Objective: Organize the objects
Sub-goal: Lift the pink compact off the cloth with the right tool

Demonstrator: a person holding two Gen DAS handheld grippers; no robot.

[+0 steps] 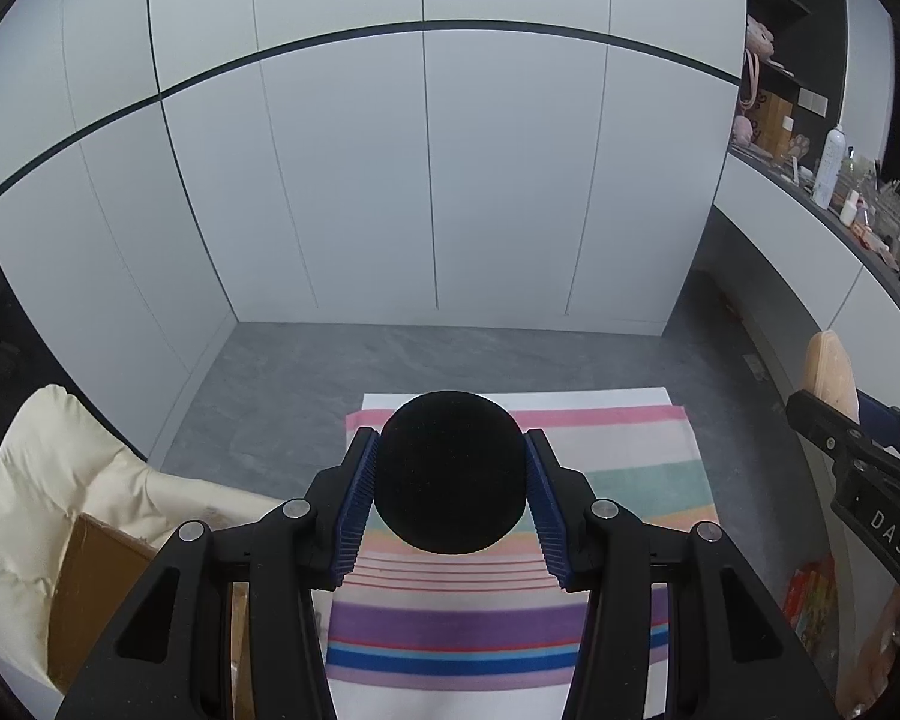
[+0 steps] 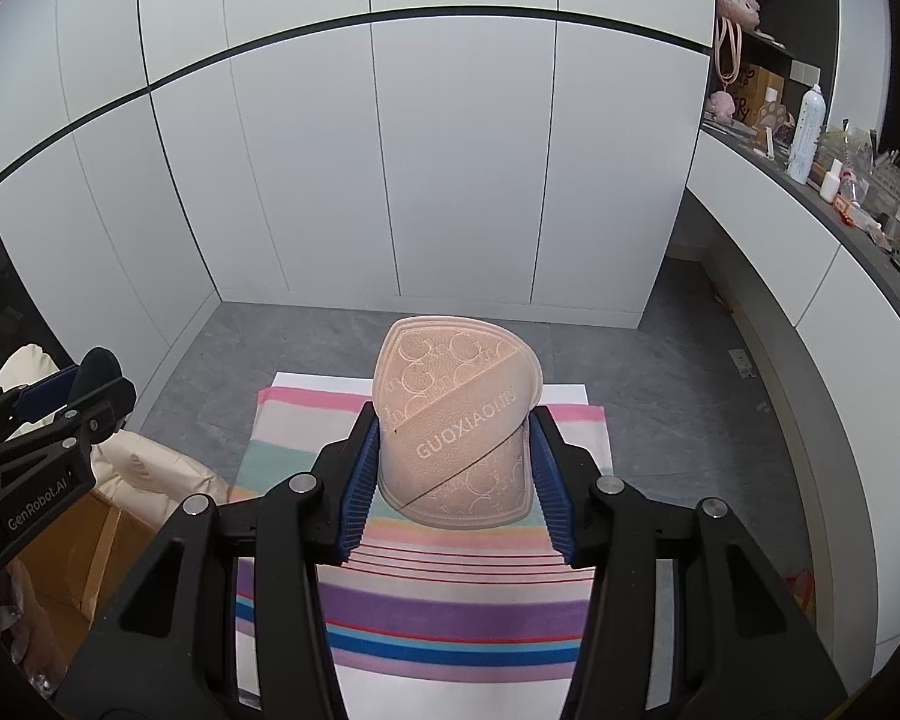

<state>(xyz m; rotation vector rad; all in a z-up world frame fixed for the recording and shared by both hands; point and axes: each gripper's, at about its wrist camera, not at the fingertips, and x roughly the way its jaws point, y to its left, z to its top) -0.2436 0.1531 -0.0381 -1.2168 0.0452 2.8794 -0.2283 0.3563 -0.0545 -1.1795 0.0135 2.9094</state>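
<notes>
Left gripper (image 1: 452, 480) and right gripper (image 2: 456, 480): black angular plastic linkage frames, round silver screws at the pivots, ribbed blue pads lining the jaws. White lettering marks the housings: "DAS" and "GenRobot.AI".

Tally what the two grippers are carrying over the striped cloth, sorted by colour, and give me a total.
Black: 1, the round black object clamped in the left gripper.
Peach-pink: 1, the embossed slipper lettered GUOXIAONIU, clamped in the right gripper.
Total: 2, both held above the striped cloth.
</notes>
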